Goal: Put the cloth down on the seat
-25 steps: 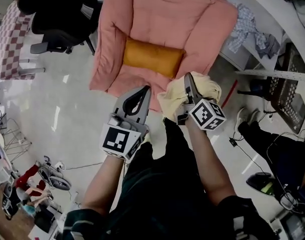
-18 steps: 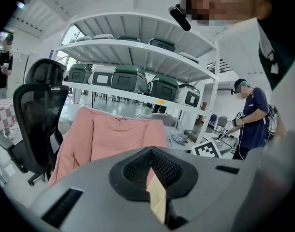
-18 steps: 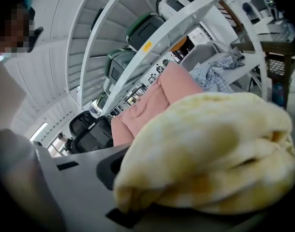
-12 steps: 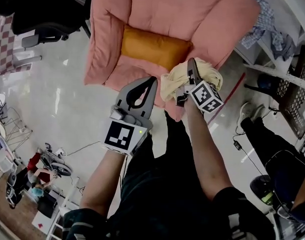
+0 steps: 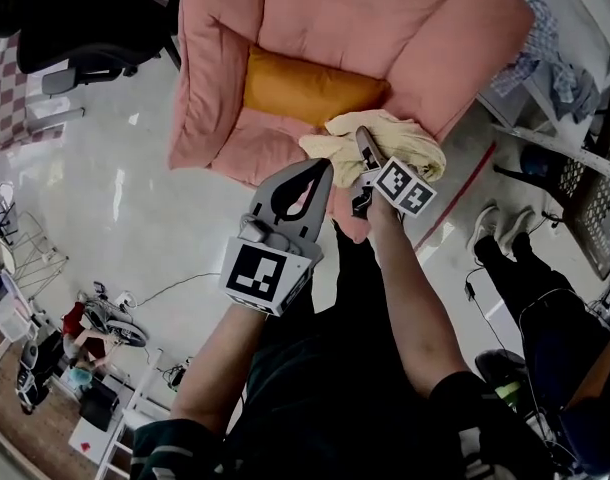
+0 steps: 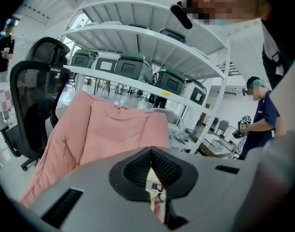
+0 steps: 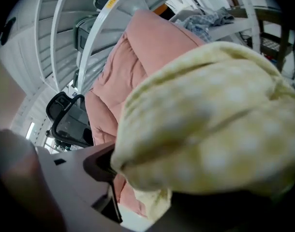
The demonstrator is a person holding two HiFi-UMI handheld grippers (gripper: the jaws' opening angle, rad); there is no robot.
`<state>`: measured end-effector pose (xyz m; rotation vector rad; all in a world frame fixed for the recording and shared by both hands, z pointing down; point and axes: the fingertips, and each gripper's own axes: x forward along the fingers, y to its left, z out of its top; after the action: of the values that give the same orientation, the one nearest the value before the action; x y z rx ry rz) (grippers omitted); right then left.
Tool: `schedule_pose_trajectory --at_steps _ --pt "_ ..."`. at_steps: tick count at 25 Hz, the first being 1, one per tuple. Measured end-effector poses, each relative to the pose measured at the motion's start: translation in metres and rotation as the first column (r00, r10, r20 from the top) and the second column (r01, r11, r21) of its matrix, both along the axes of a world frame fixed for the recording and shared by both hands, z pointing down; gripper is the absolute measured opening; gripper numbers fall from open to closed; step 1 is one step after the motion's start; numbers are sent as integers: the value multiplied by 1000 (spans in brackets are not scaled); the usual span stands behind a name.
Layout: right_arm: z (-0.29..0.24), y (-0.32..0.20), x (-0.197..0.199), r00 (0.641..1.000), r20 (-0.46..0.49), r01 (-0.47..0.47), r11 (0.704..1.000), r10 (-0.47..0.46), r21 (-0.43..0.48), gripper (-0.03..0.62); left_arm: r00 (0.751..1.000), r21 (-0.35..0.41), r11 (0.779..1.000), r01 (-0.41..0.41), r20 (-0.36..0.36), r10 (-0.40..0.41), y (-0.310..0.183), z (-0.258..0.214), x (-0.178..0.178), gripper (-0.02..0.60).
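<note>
Office chair (image 5: 85, 28), black, stands at the far left on the pale floor, well apart from the work. Next to it is the pink armchair (image 5: 335, 18), with an orange pillow (image 5: 310, 93) lying across the back of its seat (image 5: 250, 148).

The left gripper (image 5: 318, 171) hangs over the seat's front edge with its jaws pressed together at the tips and nothing between them. Its own view shows the same meeting point (image 6: 150, 151) and takes no part in the handling.

Just to the right, the yellow cloth (image 5: 385, 138) lies bunched over the front right part of the seat, touching the pillow's near edge. It is heaped over the right gripper (image 5: 365, 146), whose jaws have just been opening and now stand wide. In that gripper's view the cloth (image 7: 210, 120) fills the space between the jaws and sags loose, with no pad pinching it. Whether all its weight is on the cushion I cannot tell.

This looks like the release itself, near the end of the task. The next move probably calls for drawing the right gripper back and low, out from under the folds, without dragging the cloth off the front edge.
</note>
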<state>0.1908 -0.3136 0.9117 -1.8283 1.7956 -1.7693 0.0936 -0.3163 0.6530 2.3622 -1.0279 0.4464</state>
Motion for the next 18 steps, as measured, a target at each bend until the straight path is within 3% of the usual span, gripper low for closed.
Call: schedule_pose_trajectory --at_steps 3,8,12,18 --pt "5 20 2 997 68 -45 998 47 -40 304 1000 1 1000 3 -3 -3 1 0 0 6" --pt "-14 42 -6 996 89 -21 999 23 -24 300 1000 13 1000 9 -9 -9 9 -1 -8 6" --pt "-39 55 -14 998 23 54 998 -54 8 246 1000 5 1000 27 -16 -26 19 -3 -21 6" --pt "-93 67 -26 986 -91 146 986 -138 81 91 999 -4 999 35 -18 -35 47 -12 -44 6"
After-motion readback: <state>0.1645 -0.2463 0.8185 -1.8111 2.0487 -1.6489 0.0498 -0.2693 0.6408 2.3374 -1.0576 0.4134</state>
